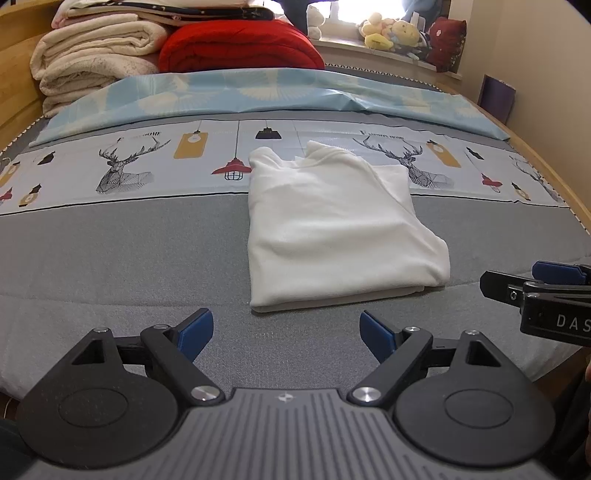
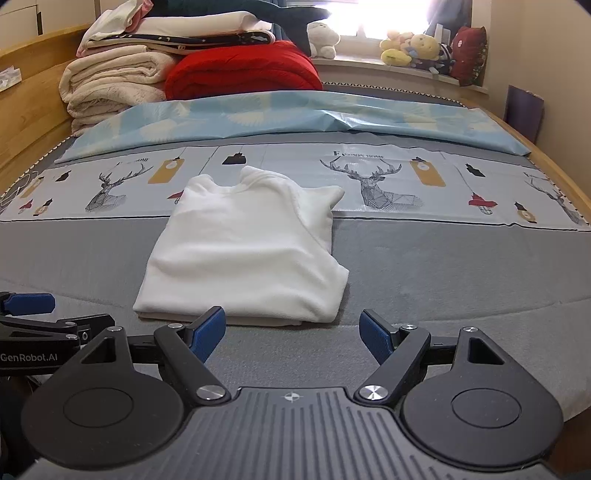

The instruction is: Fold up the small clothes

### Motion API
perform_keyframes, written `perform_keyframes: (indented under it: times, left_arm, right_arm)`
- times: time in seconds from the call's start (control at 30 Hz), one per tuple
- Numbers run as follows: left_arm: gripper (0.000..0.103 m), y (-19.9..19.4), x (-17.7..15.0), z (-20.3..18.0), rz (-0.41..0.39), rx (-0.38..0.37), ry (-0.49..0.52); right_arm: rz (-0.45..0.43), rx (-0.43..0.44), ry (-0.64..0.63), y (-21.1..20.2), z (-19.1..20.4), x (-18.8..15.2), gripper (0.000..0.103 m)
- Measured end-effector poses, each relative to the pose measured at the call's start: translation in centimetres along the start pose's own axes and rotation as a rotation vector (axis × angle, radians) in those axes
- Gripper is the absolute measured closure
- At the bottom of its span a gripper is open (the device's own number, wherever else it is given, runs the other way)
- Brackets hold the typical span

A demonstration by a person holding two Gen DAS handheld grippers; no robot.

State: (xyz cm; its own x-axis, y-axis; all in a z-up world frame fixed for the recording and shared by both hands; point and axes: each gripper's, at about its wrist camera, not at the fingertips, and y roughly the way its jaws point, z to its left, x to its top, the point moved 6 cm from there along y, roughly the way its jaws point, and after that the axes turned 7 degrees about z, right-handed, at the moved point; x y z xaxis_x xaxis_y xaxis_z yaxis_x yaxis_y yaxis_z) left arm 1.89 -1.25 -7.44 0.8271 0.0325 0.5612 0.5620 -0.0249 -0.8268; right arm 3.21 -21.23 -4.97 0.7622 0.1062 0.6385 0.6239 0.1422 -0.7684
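Beyond both open claws (image 1: 286, 334) (image 2: 293, 334), folded white garment (image 1: 340, 229) (image 2: 243, 251)

You get bright daylight from the window (image 2: 373, 22) past the far edge of the bed (image 2: 443, 266). It glares pure white there. The bed is evenly lit, with soft shadows under the white garment (image 2: 243, 251). Both pictures are sharp, but they bend at the edges and go dark in the corners.

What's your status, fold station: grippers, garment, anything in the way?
Left gripper open, empty. Right gripper open, empty. White garment lies folded on the grey bed cover, untouched. Nothing between grippers and garment.
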Motion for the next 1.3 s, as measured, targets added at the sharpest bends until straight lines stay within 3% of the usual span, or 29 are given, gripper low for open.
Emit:
perform_keyframes:
  times: [1.3]
  left_arm:
    - [0.011, 0.24, 0.15, 0.00, 0.001, -0.015, -0.004]
  right_arm:
    - [0.000, 0.012, -0.013, -0.02, 0.65, 0.15, 0.022]
